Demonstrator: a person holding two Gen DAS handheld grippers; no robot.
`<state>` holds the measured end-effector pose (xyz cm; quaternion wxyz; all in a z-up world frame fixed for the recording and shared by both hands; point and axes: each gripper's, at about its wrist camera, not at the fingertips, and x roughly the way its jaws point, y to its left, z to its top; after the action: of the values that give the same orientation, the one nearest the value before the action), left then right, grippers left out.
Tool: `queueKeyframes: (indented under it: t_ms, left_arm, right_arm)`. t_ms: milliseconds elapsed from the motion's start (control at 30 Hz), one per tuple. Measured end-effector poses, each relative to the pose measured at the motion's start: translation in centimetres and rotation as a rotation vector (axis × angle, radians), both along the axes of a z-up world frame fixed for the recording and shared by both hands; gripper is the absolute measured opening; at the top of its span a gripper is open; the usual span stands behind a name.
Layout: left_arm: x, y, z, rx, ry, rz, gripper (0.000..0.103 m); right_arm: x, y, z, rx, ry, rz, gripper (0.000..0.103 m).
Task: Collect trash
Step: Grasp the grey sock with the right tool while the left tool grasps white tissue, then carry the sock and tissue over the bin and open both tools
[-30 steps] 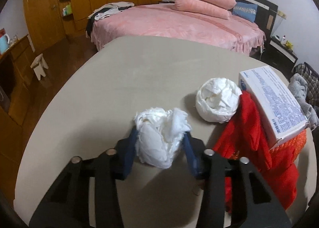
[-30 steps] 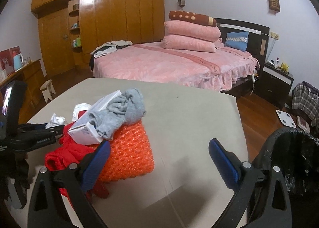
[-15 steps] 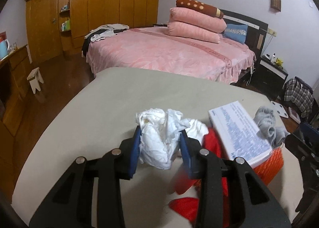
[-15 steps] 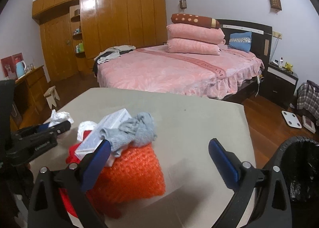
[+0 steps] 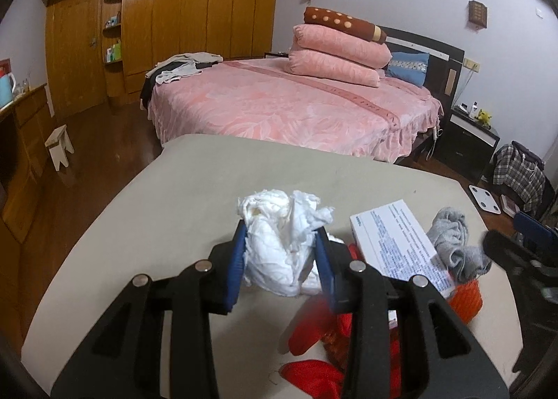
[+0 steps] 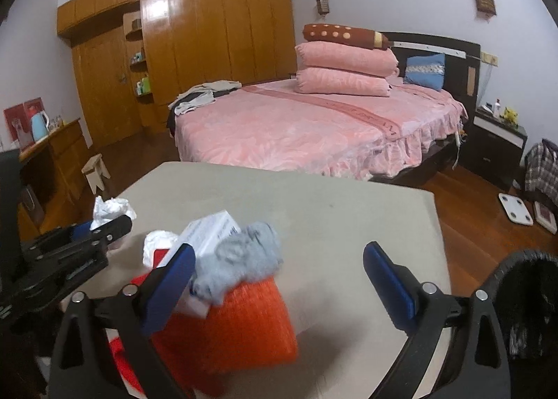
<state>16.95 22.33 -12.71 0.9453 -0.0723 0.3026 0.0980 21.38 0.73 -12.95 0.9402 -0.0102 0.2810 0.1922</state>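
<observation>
My left gripper (image 5: 280, 252) is shut on a crumpled white tissue wad (image 5: 279, 242) and holds it above the beige table (image 5: 195, 190). The held wad also shows in the right wrist view (image 6: 111, 209) at the tip of the left gripper (image 6: 104, 226). A second white tissue wad (image 6: 157, 242) lies on the table beside the white box (image 6: 209, 231). My right gripper (image 6: 279, 263) is open and empty above the table's right part. A black trash bin (image 6: 523, 294) stands at the table's right edge.
A pile on the table holds an orange knit item (image 6: 244, 322), red cloth (image 5: 314, 357), a white printed box (image 5: 394, 242) and a grey sock (image 5: 453, 242). A pink bed (image 5: 279, 102) stands behind the table. Wooden wardrobes (image 5: 174, 15) line the far wall.
My left gripper has lifted the tissue wad off the table and carried it up and to the right, over the pile. The right gripper stayed open and shifted slightly.
</observation>
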Motion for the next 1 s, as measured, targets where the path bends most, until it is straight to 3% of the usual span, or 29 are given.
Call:
queueKeyframes:
  t_ms: [200, 267, 333, 600, 1000]
  left_arm:
    - [0.3, -0.1, 0.5, -0.001, -0.012, 0.003, 0.036]
    - [0.3, -0.2, 0.5, 0.001, -0.012, 0.001, 0.036]
    - [0.3, -0.2, 0.5, -0.001, -0.010, -0.005, 0.036]
    - [-0.1, -1.1, 1.3, 0.007, -0.028, -0.026, 0.036]
    - [-1.0, -5.4, 4.9, 0.018, -0.103, -0.100, 0.036]
  right_arm:
    - [2.2, 1.7, -1.6, -0.005, 0.068, 0.032, 0.084]
    - [2.6, 1.9, -2.3, -0.002, 0.105, 0.054, 0.058]
    - [2.6, 2.3, -3.0, -0.008, 0.143, 0.091, 0.049]
    - [0.5, 1.4, -1.4, 0.030, 0.086, 0.105, 0.046]
    - [-1.7, -2.4, 2.8, 0.057, -0.012, 0.063, 0.046]
